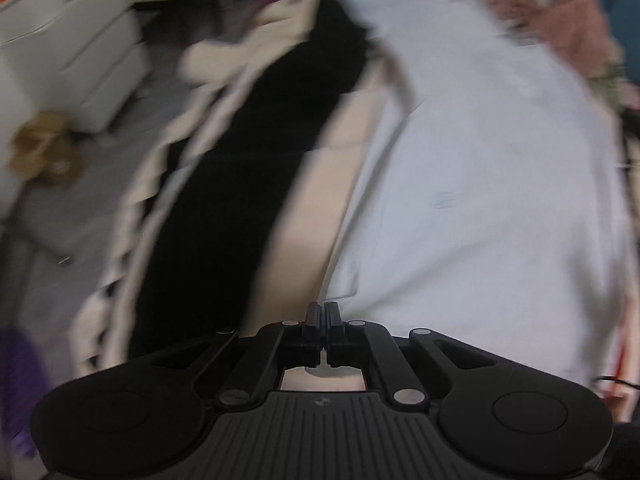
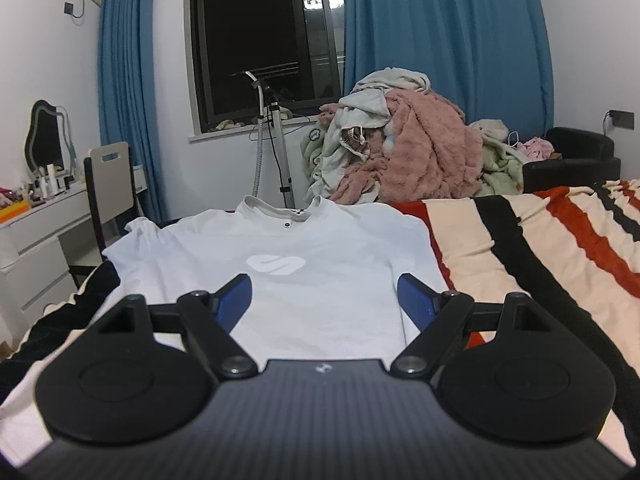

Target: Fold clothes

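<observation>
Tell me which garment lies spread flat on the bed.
The white T-shirt, spread flat on the striped blanket; the other clothes sit bunched in the heap behind.

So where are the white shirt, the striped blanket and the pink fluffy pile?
white shirt (image 2: 320, 280), right wrist view, on its chest below the logo.
striped blanket (image 2: 532, 248), right wrist view, on a cream band.
pink fluffy pile (image 2: 428, 148), right wrist view, on its middle.

Left wrist view motion-blurred: small brown lump on grey floor (image 1: 44, 148) unreadable. White cotton shirt (image 2: 280, 280) hem hidden behind right gripper body.
</observation>
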Tool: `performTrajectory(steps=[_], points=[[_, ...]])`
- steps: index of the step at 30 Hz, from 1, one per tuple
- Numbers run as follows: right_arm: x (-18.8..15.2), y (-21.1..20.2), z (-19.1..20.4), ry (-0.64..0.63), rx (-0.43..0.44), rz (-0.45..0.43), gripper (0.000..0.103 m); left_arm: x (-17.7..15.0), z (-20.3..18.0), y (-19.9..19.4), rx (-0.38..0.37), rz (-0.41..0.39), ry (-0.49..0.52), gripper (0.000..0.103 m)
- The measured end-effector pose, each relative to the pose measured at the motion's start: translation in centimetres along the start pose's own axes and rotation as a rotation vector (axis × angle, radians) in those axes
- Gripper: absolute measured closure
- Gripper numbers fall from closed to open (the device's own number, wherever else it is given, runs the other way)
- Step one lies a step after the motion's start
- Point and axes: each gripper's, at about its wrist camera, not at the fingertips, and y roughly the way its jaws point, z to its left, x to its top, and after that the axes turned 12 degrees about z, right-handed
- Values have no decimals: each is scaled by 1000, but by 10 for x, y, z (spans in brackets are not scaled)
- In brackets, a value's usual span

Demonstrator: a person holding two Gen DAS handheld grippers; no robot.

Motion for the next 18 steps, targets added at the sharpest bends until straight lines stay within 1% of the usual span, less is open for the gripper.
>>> performTrajectory(steps=[2, 4, 6, 7, 8, 9, 10, 11, 12, 14, 16, 17, 18], points=[[1, 1, -1, 6, 5, 2, 22, 2, 4, 6, 45, 23, 2, 100], [0, 0, -2, 12, 9, 2, 22, -1, 1, 4, 47, 23, 10, 98], [1, -2, -3, 22, 14, 2, 22, 0, -2, -6, 51, -6, 16, 88], [1, -4, -4, 26, 18, 0, 22, 0, -3, -11, 52, -21, 19, 86], [2, -5, -4, 30, 23, -4, 22, 0, -8, -17, 58, -45, 30, 82], [3, -6, -5, 34, 26, -8, 22, 0, -15, -23, 65, -73, 44, 74], [4, -8, -6, 37, 30, -13, 22, 0, -21, -29, 72, -100, 59, 70], [4, -8, -6, 42, 35, -17, 22, -1, -31, -36, 65, -139, 79, 59], [5, -9, -7, 46, 38, -21, 22, -2, -42, -43, 55, -182, 102, 49], [5, -9, -8, 49, 37, -26, 22, -4, -65, -57, 33, -267, 148, 45], [5, -11, -9, 51, 31, -33, 22, -4, -89, -70, 3, -356, 191, 36], [5, -11, -10, 51, 28, -36, 22, -4, -103, -75, -7, -399, 210, 28], [5, -12, -11, 53, 24, -42, 22, -5, -118, -78, -24, -443, 233, 23]])
